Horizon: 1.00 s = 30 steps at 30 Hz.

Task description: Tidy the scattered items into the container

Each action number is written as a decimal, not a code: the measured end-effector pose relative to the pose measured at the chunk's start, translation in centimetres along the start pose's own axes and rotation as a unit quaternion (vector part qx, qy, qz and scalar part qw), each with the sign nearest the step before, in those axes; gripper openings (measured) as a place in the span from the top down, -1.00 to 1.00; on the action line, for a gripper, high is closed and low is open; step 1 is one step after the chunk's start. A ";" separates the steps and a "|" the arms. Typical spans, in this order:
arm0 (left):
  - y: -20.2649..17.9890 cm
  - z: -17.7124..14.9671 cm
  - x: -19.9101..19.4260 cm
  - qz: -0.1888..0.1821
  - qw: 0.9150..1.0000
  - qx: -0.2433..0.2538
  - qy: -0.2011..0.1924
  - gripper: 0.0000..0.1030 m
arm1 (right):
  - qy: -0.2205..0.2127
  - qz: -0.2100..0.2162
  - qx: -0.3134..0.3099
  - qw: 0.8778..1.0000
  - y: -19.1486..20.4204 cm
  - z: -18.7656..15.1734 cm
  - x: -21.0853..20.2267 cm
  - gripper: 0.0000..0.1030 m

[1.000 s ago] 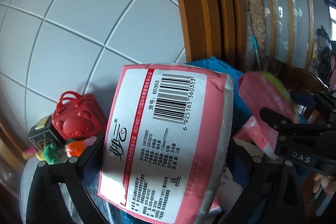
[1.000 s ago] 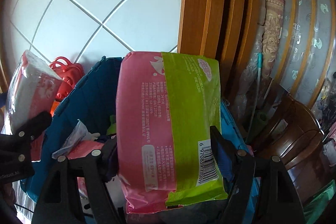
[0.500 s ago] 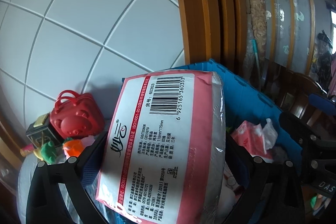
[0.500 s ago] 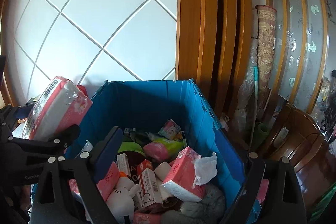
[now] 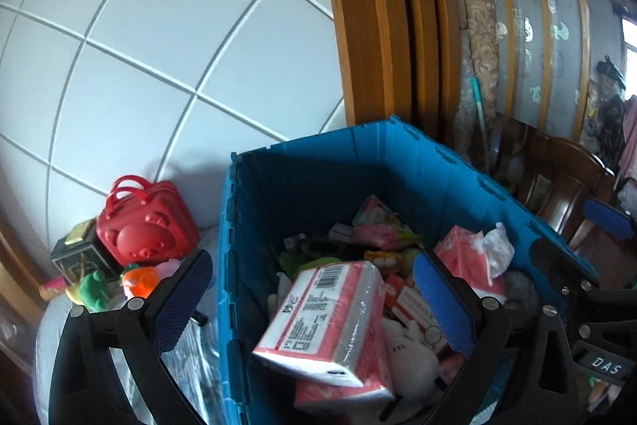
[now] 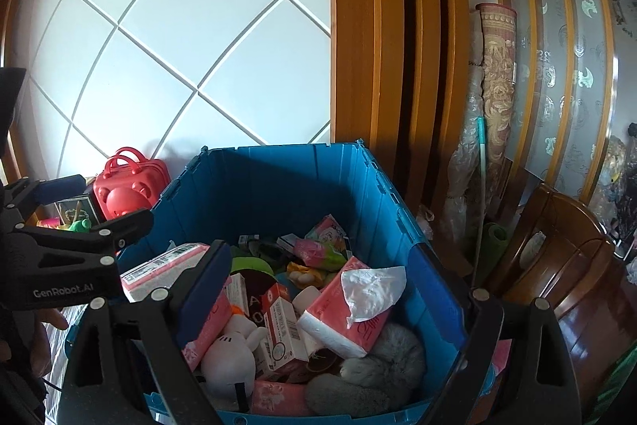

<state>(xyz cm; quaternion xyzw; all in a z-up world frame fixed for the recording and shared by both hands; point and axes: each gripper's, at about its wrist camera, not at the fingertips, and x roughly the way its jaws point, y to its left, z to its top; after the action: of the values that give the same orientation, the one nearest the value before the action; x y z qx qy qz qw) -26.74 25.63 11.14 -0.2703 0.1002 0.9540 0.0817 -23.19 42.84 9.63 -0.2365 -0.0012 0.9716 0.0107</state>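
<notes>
**Both packs dropped, crate filling up**

Our left gripper (image 5: 306, 289) hangs with its jaws spread wide over the blue crate (image 5: 247, 226), nothing between them; the pink-and-white tissue pack (image 5: 330, 321) lies tilted on the heap at lower centre, likely wherever it fell. Our right gripper (image 6: 342, 285) has just been opening, jaws now wide and empty above the crate's middle (the green-and-pink pack (image 6: 322, 249) rests near the far wall). Left of the crate, the red bear case (image 5: 147, 230) and small toys (image 5: 95, 289) wait outside, presumably next
</notes>
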 end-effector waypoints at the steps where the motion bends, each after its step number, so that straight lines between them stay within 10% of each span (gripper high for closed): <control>1: 0.2 -0.3 -0.3 0.006 1.000 -0.001 -0.003 -0.98 | 0.002 0.001 0.001 1.000 0.0 -0.2 -0.1 -0.77; 14: 5.2 -5.1 -4.9 0.039 0.998 -0.043 -0.027 -0.98 | 0.007 0.018 0.000 1.000 2.4 -3.1 -1.8 -0.90; 30: 19.0 -14.3 -14.1 0.061 0.995 -0.069 -0.047 -0.98 | -0.080 0.003 0.014 0.997 15.6 -7.4 -11.2 -0.98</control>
<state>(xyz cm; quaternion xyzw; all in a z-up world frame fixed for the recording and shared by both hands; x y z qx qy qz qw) -11.77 2.47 9.53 -0.2232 0.0467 0.9736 0.0089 -10.13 27.00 8.10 -0.1579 0.0125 0.9873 0.0115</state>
